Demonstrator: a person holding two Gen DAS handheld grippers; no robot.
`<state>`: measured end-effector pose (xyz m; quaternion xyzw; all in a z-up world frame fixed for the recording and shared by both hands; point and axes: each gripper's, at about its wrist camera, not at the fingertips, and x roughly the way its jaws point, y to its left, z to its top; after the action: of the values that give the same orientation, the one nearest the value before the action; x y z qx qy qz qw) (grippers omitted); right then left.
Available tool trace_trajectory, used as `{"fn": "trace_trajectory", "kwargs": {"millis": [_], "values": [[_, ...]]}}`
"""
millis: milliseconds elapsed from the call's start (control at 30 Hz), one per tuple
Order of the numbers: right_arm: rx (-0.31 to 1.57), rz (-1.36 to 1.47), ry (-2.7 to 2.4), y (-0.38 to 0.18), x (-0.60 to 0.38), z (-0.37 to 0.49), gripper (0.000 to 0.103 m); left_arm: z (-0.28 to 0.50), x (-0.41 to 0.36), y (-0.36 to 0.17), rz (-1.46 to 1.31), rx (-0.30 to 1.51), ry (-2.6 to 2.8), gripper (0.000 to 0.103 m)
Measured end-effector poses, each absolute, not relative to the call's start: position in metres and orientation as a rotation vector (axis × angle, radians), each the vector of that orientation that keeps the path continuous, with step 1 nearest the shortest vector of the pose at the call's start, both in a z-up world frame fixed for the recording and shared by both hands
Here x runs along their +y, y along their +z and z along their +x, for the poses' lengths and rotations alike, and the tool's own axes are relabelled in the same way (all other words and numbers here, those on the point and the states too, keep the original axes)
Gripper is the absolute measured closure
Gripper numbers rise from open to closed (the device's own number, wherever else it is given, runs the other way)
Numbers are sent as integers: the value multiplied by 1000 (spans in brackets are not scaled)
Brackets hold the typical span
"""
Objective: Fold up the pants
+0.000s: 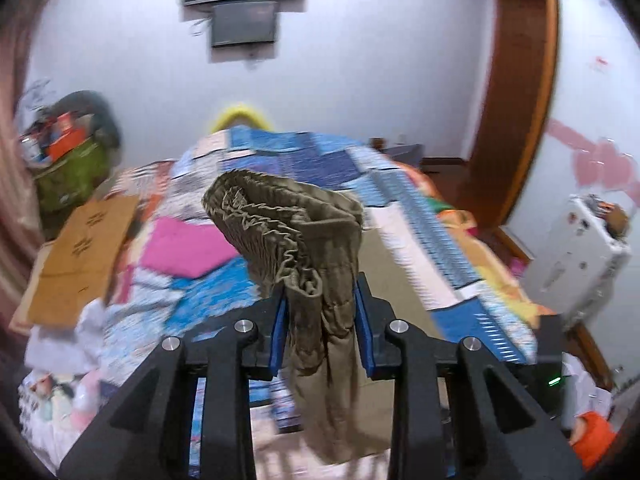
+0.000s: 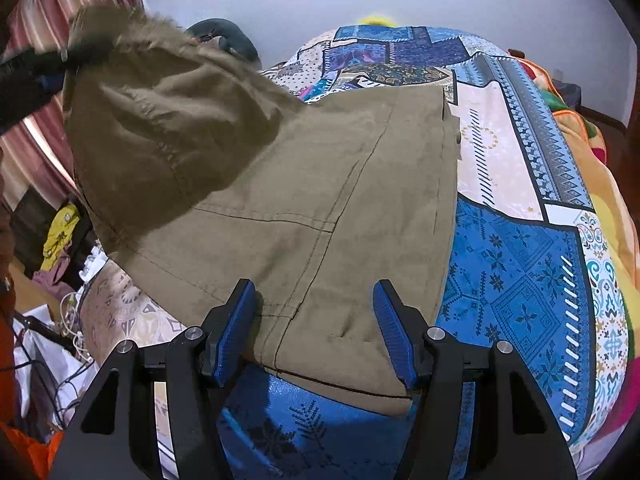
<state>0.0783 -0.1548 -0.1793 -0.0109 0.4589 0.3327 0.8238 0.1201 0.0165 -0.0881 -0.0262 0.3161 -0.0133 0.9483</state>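
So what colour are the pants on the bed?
The pants are plain olive-khaki, with darker stitched seams. The right wrist view shows them best.

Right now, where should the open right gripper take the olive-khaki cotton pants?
Grip the hem edge of the olive-khaki cotton pants, coming in low from the near side. That edge lies flat on the quilt between the right gripper's open jaws; the left gripper holds the elastic waistband lifted.

Even, cool indoor light, soft shadows, strong fisheye bending and dark vignette at the edges, left wrist view motion-blurred, right wrist view mostly sharp
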Motion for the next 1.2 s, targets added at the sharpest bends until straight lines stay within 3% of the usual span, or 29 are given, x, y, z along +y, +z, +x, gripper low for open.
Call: {"fn": "trace_trajectory", "kwargs": {"millis": [233,667,700,767,800,833,1000,1100,1200], "values": [[966,16,692,-176,-161,77,46,144,-39,-101,-9,695,-157,74],[936,71,494,-164,-232,78,46,159,-100,-176,19,906,-333,74],[938,75,479,-165,-238,78,46,158,-103,-180,26,916,-336,72],[937,80,457,-164,-246,78,46,158,-110,-187,48,943,-359,59],[934,82,447,-163,-249,77,46,158,-111,-188,55,953,-359,41],[930,83,440,-162,-251,77,46,157,-112,-188,62,951,-346,30],[888,96,414,-148,-257,75,46,152,-95,-171,59,894,-303,27],[864,97,426,-140,-251,77,46,151,-72,-158,58,838,-240,17],[837,78,451,-132,-239,81,46,159,-42,-150,72,813,-165,15]]}}
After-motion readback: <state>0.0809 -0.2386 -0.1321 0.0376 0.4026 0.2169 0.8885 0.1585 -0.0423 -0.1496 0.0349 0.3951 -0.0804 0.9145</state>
